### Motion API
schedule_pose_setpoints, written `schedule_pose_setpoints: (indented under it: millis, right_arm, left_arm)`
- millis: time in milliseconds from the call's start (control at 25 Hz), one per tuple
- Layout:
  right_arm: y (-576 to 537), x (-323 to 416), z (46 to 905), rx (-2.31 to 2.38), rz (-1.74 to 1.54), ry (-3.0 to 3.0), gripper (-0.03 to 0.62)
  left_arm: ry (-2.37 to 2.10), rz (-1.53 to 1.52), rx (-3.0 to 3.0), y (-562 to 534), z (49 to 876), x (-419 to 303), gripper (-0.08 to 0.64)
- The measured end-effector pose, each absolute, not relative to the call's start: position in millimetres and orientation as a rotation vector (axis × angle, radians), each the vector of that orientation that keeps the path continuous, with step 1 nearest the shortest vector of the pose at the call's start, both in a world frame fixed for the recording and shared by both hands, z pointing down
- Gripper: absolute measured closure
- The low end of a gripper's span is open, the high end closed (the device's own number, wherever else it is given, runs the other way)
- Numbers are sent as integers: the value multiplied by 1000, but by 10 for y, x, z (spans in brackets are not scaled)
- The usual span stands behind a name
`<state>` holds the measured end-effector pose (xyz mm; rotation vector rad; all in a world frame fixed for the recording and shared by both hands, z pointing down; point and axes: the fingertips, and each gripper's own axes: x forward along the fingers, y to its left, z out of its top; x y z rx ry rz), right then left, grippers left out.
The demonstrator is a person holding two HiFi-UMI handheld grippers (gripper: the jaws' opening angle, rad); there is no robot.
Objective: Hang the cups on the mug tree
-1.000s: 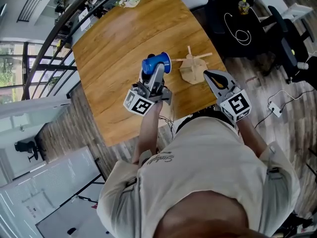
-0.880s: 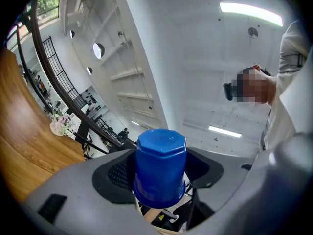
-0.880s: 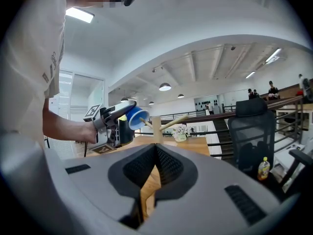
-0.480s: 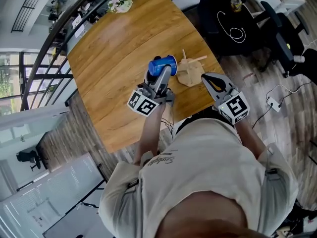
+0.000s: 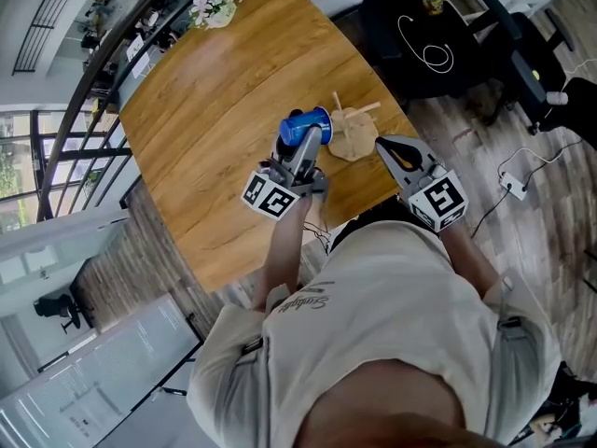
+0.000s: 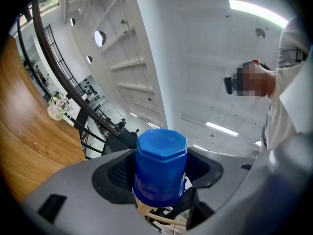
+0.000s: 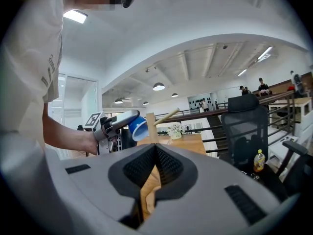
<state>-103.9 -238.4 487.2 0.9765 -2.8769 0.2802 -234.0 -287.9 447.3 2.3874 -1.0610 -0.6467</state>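
**Left hand-held gripper** [image 6: 159, 174] pinching a blue plastic cup with a faceted base [image 6: 161, 153] across its body. The cup is held on its side above the wooden surface [image 5: 205, 129], just beside the upright of the pale wooden mug tree [image 5: 353, 134]. **Right hand-held gripper** [image 7: 155, 153] pressed together, empty, near the tree's base. The cup looks light, rigid and smooth, so liable to slip; its handle is not visible.
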Motion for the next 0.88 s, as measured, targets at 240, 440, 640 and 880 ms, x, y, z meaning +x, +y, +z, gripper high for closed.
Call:
schedule_pose_setpoints:
  millis: [240,440,640,880]
  right_arm:
    - [-2373,-1003,4885,994,280,-2865,597]
    - [-2311,-1017,4898,994,283,-2862,597]
    - [-2270,-1015,4914,994,276,-2856,597]
    - [-2221,-1033,4918,978,274,-2851,597]
  left_arm:
    - [-1014,-674,2373,-2873,4536,-2290,265]
    - [-992,-677,2350,-2867,4611,-2291,265]
    - [-1001,-614,2325,-2733,4841,-2292,265]
    - [-1003,-630,2305,-2559,4889,-2356,265]
